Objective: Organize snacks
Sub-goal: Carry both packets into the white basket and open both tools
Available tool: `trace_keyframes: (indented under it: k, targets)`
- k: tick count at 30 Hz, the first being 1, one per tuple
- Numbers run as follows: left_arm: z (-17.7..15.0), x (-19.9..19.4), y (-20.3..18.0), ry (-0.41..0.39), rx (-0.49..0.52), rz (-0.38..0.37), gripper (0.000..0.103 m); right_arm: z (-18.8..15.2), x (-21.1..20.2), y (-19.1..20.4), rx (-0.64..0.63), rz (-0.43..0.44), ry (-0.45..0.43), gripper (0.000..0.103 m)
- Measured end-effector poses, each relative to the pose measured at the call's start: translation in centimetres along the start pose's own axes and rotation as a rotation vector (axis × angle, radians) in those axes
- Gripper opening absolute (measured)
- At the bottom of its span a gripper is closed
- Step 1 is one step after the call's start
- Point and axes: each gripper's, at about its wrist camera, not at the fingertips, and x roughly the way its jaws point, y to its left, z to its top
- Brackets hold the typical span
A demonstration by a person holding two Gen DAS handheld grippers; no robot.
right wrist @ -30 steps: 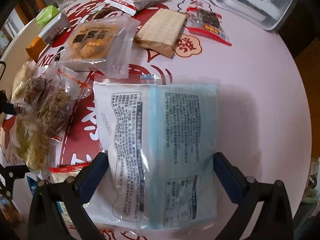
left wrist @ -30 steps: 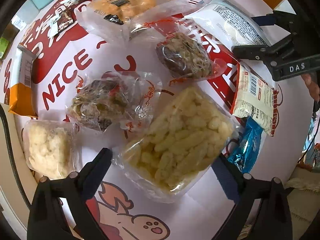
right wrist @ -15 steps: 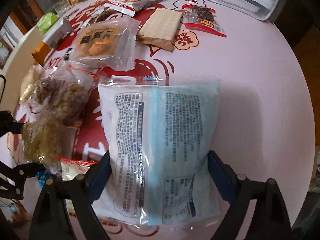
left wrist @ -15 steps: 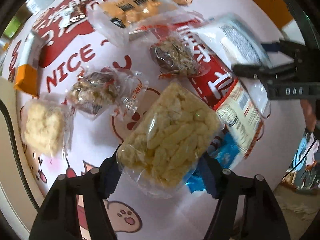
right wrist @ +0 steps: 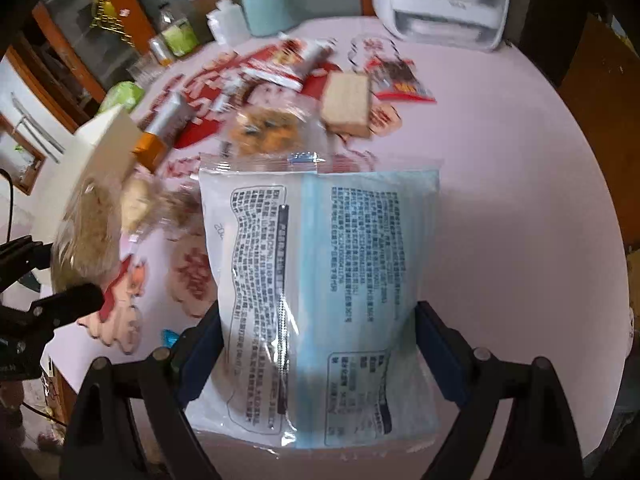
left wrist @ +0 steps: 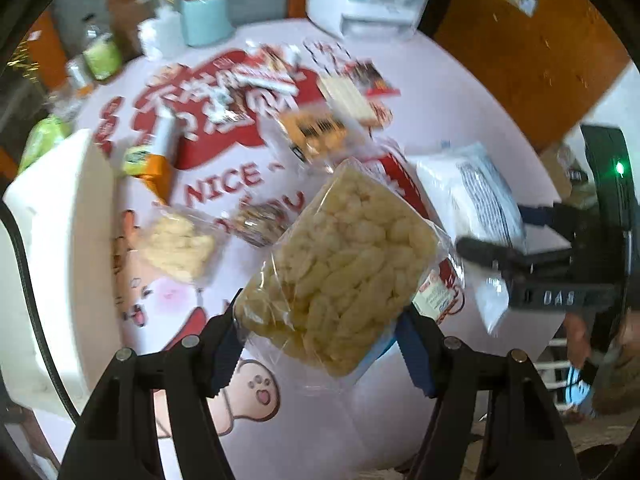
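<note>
My left gripper (left wrist: 320, 344) is shut on a clear bag of pale yellow puffed snacks (left wrist: 340, 268) and holds it lifted above the pink round table (left wrist: 472, 120). My right gripper (right wrist: 320, 344) is shut on a white and blue packet with printed text (right wrist: 320, 292), also lifted; this packet shows in the left wrist view (left wrist: 476, 208) with the right gripper at the far right. Several snack packs lie on the table: a small pale puffed bag (left wrist: 176, 244), a dark nutty bag (left wrist: 260, 220), an orange cookie pack (right wrist: 264, 132) and a tan wafer pack (right wrist: 346, 102).
A white bin (left wrist: 52, 248) stands at the table's left edge. An orange and silver box (left wrist: 156, 156) lies near it. A white appliance (right wrist: 444, 0), a light blue container (right wrist: 266, 8) and bottles (right wrist: 176, 36) stand at the table's far side.
Both grippers have risen with their bags, which have come up off the table. The views tilted up, so the far side of the table and the white bin came into sight.
</note>
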Motion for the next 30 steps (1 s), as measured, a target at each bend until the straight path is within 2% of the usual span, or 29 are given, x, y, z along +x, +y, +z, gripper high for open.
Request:
trace_keyframes:
  k: [4, 8, 11, 15, 18, 24, 30]
  targets:
    - [-0.6, -3.7, 0.9, -0.07, -0.059, 0.05, 0.067, 0.4, -2.6, 4.0, -0.059, 0.036, -0.061, 0.091]
    - [-2.1, -6.5, 3.7, -0.135, -0.12, 0.151, 0.067, 1.1, -3.3, 8.5, -0.116, 0.068, -0.089, 0.091]
    - [-3.1, -8.5, 6.4, -0.171, -0.17, 0.205, 0.067, 1.6, -3.5, 12.6, -0.18, 0.103, -0.098, 0.091]
    - [-4.6, -10.7, 11.3, -0.225, -0.241, 0.311, 0.068, 2.4, -2.8, 17.8, -0.274, 0.106, -0.086, 0.091]
    - [-5.6, -11.9, 15.4, -0.25, -0.306, 0.348, 0.068, 4.0, -2.5, 21.4, -0.312, 0.132, -0.08, 0.091]
    - [-7.5, -13.0, 22.6, -0.251, -0.415, 0.424, 0.068, 8.0, -2.7, 27.7, -0.365, 0.152, -0.128, 0.091]
    - [-8.4, -12.6, 27.1, -0.229, -0.477, 0.452, 0.068, 12.0, -1.3, 32.8, -0.372, 0.174, -0.152, 0.092]
